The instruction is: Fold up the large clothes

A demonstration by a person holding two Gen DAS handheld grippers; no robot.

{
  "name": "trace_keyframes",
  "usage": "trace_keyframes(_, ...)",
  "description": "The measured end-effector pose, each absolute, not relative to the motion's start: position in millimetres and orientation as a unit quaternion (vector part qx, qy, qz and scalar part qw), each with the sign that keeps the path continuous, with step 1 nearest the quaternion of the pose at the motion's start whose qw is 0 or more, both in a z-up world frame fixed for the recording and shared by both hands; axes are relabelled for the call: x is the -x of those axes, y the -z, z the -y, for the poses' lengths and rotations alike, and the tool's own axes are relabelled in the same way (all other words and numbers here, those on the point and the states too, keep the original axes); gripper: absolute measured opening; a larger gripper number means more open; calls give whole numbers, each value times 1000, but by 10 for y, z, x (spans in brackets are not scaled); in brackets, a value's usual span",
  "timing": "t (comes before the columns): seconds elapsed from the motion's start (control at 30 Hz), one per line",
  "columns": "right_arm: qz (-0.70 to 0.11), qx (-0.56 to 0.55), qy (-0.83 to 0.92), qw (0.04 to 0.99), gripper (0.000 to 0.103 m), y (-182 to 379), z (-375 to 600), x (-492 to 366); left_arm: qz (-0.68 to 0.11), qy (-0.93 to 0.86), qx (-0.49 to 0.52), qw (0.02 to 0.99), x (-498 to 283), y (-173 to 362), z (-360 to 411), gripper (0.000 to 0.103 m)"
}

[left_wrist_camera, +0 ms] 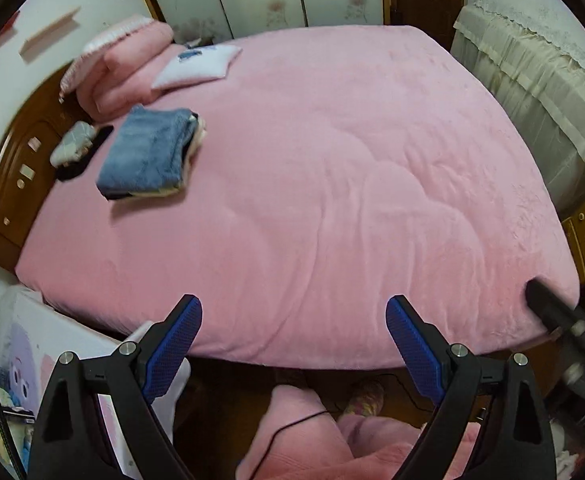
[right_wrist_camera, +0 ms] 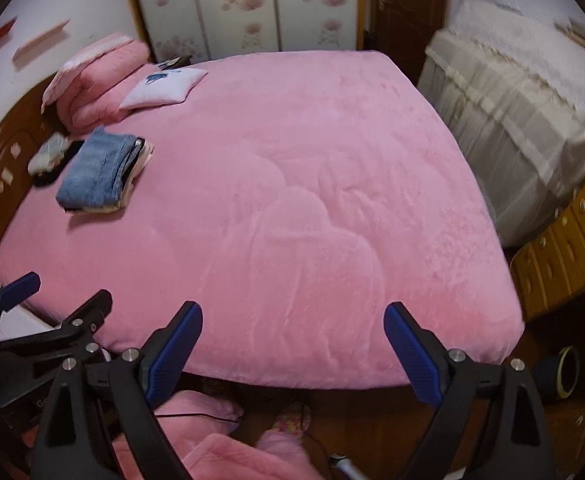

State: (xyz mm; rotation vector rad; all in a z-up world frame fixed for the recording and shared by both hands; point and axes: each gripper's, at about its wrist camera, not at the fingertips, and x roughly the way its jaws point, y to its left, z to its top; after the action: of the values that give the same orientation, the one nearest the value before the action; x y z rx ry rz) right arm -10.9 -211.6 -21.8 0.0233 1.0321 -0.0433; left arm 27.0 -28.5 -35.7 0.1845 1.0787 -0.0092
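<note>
A folded stack of clothes topped by blue jeans [left_wrist_camera: 148, 152] [right_wrist_camera: 96, 168] lies at the left of the bed, on the smooth pink cover [left_wrist_camera: 352, 180] [right_wrist_camera: 312, 200]. My left gripper [left_wrist_camera: 294, 304] hangs open above the bed's near edge, with nothing between its blue pads. My right gripper [right_wrist_camera: 292, 308] is open the same way, also with nothing in it. Each shows in the other's view: the right gripper [left_wrist_camera: 568, 280] at the bed's near right corner, the left gripper [right_wrist_camera: 58, 294] at the near left. No unfolded garment lies on the bed.
A folded pink quilt [left_wrist_camera: 128, 68] and a small white pillow [left_wrist_camera: 196, 66] lie by the wooden headboard [left_wrist_camera: 12, 168], with small dark and pale items [left_wrist_camera: 72, 148] beside the stack. Cloth-covered furniture [left_wrist_camera: 532, 92] and wooden drawers [right_wrist_camera: 564, 240] stand right. A person's pink-clad legs [left_wrist_camera: 292, 432] are below.
</note>
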Motion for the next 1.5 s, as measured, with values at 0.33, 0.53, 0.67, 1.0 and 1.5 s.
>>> trace_keyframes(0.33, -502, -22, 20, 865, 93, 239, 2122, 62, -516, 2, -57, 855, -351, 371, 171, 93)
trace_keyframes(0.53, -504, -35, 29, 862, 93, 253, 2207, 26, -517, 17, -56, 854, -431, 378, 211, 93)
trace_keyframes(0.67, -499, -41, 36, 865, 93, 235, 2238, 11, -507, 20, -65, 859, -477, 334, 244, 98)
trace_keyframes(1.0, -468, -29, 49, 882, 103, 78, 2293, -23, -490, 32, -52, 870, -570, 239, 309, 102)
trace_keyframes(1.5, -487, -24, 33, 872, 103, 151, 2401, -111, -510, 28, -30, 859, -590, 334, 365, 102)
